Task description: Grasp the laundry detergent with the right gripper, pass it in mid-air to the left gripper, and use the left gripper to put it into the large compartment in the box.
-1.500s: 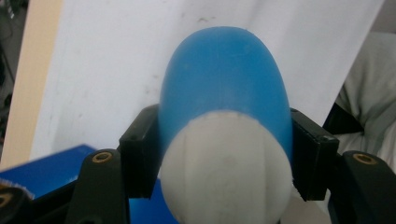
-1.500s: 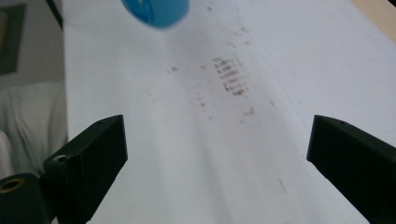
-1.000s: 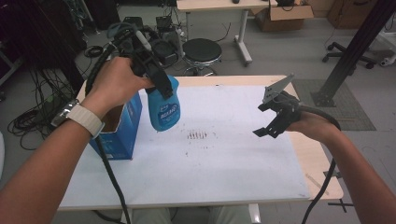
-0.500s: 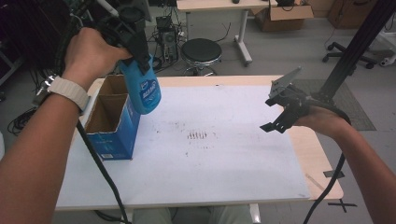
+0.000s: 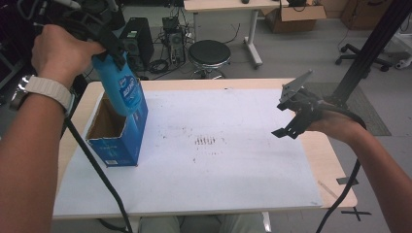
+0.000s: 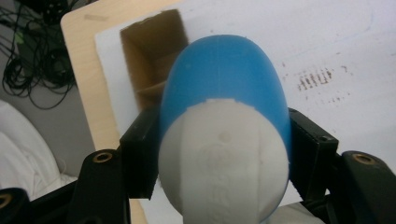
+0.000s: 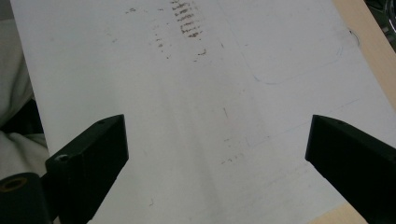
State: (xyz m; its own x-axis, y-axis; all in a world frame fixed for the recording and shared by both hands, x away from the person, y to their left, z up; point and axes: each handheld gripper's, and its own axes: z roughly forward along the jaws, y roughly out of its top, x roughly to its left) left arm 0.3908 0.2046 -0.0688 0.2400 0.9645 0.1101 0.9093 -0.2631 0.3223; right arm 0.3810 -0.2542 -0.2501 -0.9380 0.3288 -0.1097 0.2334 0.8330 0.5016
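The left gripper [image 5: 108,42] was clamped on the white cap end of the blue bottle [image 5: 121,90], holding it raised above the open blue box [image 5: 118,138] near the desk's left edge, bottom tilted toward the opening. To do this well, I judged the bottle should be squared over the box's mouth, lowered until it sat inside, and only then released. The right gripper [image 5: 291,114] hung spread wide and empty over the desk's right side.

We see a pale wooden worktop [image 5: 330,165] covered by a white sheet [image 5: 233,179] with dark smudges; an open blue cardboard box [image 5: 116,138] stands on its left.
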